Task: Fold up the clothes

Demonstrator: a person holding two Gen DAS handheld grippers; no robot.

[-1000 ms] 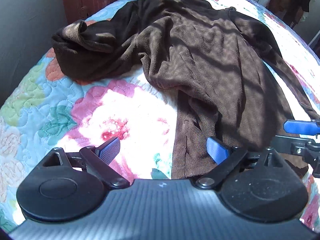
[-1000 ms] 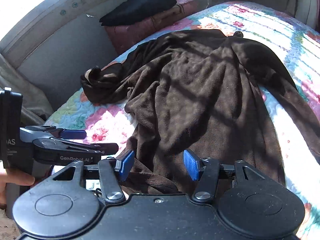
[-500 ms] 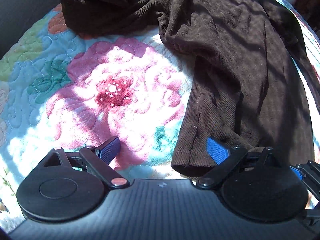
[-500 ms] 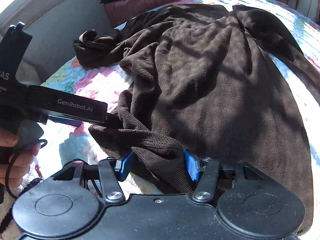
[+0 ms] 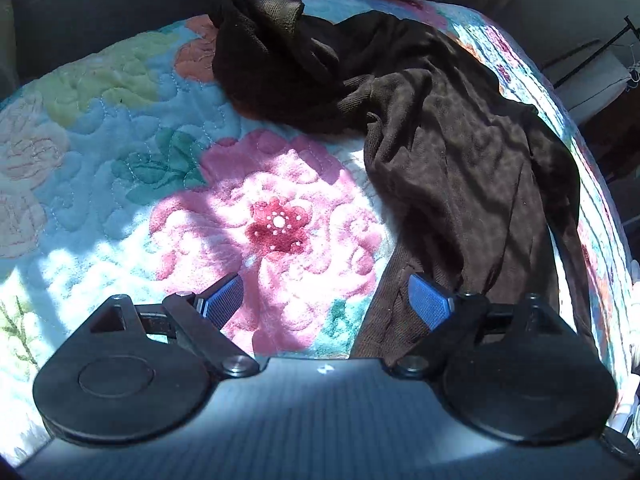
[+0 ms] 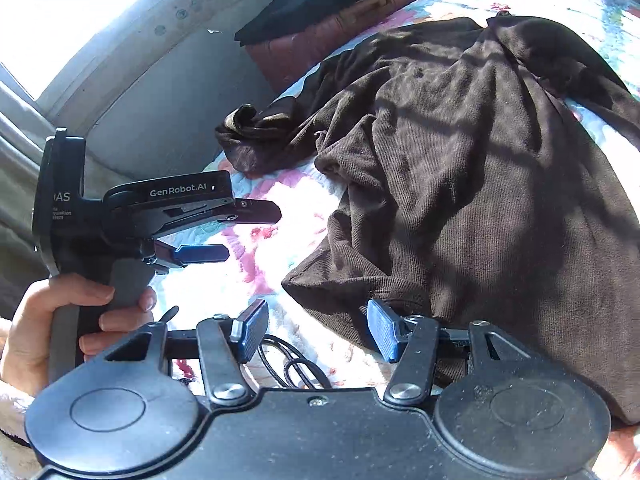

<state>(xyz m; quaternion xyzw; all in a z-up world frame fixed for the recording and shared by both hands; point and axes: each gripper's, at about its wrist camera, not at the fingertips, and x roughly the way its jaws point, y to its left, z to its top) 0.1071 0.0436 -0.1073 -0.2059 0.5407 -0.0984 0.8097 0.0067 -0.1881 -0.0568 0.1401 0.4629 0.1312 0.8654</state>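
Observation:
A dark brown long-sleeved garment (image 5: 460,168) lies rumpled on a floral quilt (image 5: 120,140); it also shows in the right wrist view (image 6: 480,184). One sleeve is bunched at the far left (image 5: 264,40). My left gripper (image 5: 326,302) is open and empty, low over the quilt, its right finger against the garment's hem edge. It also shows in the right wrist view (image 6: 240,232), held to the left of the hem. My right gripper (image 6: 318,330) is open and empty, with the garment's near hem corner (image 6: 320,292) just ahead between the fingers.
A maroon cushion (image 6: 320,40) with a black cloth (image 6: 304,4) on it sits at the bed's far end by a grey wall. A black cord (image 6: 288,368) lies under my right gripper. The bed's edge drops off at the right (image 5: 608,216).
Both grippers have pulled back from the hem. The right gripper, which had the hem bunched between its fingers, now has it just ahead. The left gripper swung left, over the pink flower.

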